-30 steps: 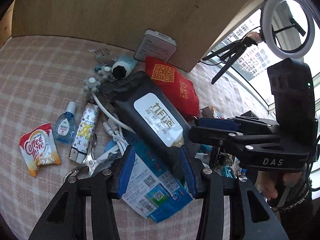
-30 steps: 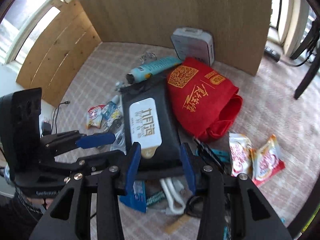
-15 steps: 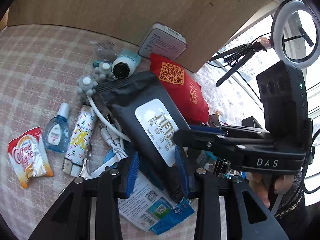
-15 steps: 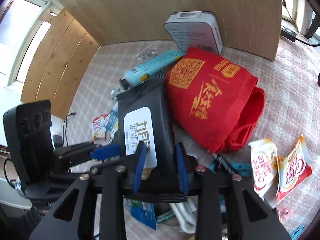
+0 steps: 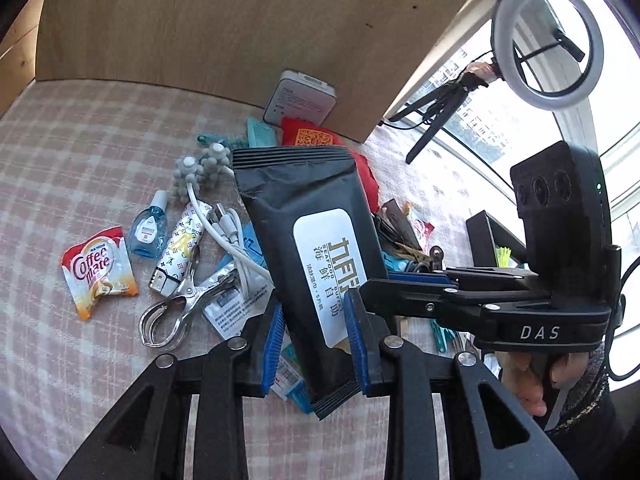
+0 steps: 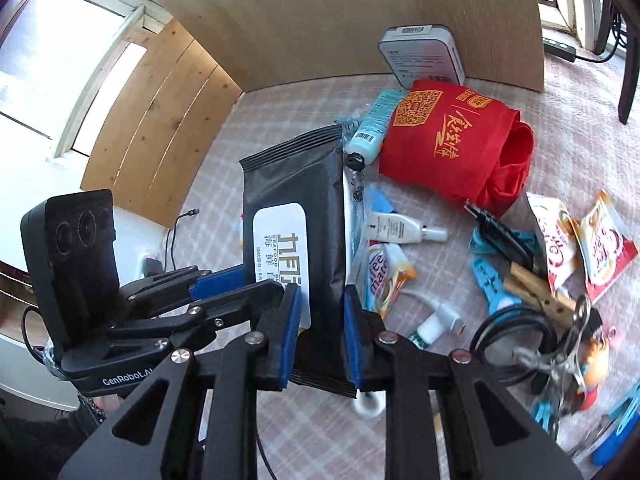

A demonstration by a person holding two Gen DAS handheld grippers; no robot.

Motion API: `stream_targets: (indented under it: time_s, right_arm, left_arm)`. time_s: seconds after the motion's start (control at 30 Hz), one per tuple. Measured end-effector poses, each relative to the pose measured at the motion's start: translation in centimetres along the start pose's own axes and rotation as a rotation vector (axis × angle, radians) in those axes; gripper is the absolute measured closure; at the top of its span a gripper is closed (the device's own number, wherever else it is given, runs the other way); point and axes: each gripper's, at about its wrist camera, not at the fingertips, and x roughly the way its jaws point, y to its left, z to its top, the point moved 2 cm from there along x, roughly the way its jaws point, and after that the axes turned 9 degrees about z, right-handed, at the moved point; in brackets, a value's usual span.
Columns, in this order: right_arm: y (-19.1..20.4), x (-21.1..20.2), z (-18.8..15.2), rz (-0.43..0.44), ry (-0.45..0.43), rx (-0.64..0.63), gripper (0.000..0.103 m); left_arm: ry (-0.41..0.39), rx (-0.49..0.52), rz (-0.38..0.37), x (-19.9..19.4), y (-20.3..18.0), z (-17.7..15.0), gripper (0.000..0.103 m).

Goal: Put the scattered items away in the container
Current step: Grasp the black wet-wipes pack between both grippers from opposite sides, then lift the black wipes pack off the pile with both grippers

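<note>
A: Where is the black wipes pack (image 5: pixel 316 248)?
B: Centre frame, long axis running upward from both grippers.
A: Held?
B: Left gripper (image 5: pixel 314 344) and right gripper (image 6: pixel 318 334), closing, pinch its near end.

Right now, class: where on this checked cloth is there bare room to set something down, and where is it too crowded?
Free: the checked cloth left of the Coffee-mate sachet and eye-drop bottle, up to the wooden board. Crowded: around the black wipes pack, from the red bag to the clothes pegs.
</note>
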Motion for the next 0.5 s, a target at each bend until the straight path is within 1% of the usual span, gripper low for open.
stream_targets:
  time_s: [0.07, 0.17, 0.3, 0.37, 0.43, 0.5]
  right_arm:
    - [0.5, 0.0, -0.2, -0.013, 0.004, -0.007, 0.085]
    - [1.6, 0.5, -1.0, -0.043, 0.017, -0.043, 0.087]
    - [2.1, 1.2, -1.8, -0.022, 0.025, -0.033, 0.088]
    - [2.6, 1.5, -1.9, -0.014, 0.027, -0.037, 0.089]
    - [3.3, 1.7, -2.1, -0.018, 0.037, -0.062, 0.09]
    - [4.0, 2.3, -2.2, -0.018, 0.054, -0.076, 0.092]
  left_arm:
    - [0.011, 0.011, 0.013, -0.1, -0.2, -0.2, 0.069]
    - [0.006, 0.029, 0.062, -0.4, -0.4, -1.0, 0.066]
    - [-0.005, 0.029, 0.085, -1.2, 0.0, -2.1, 0.065]
    - [-0.018, 0.031, 0.111, -1.7, 0.3, -2.5, 0.062]
    - [-0.024, 0.039, 0.143, -2.0, 0.8, -2.7, 0.055]
    - [-0.012, 0.009, 0.15, -1.9, 1.8, -3.0, 0.052]
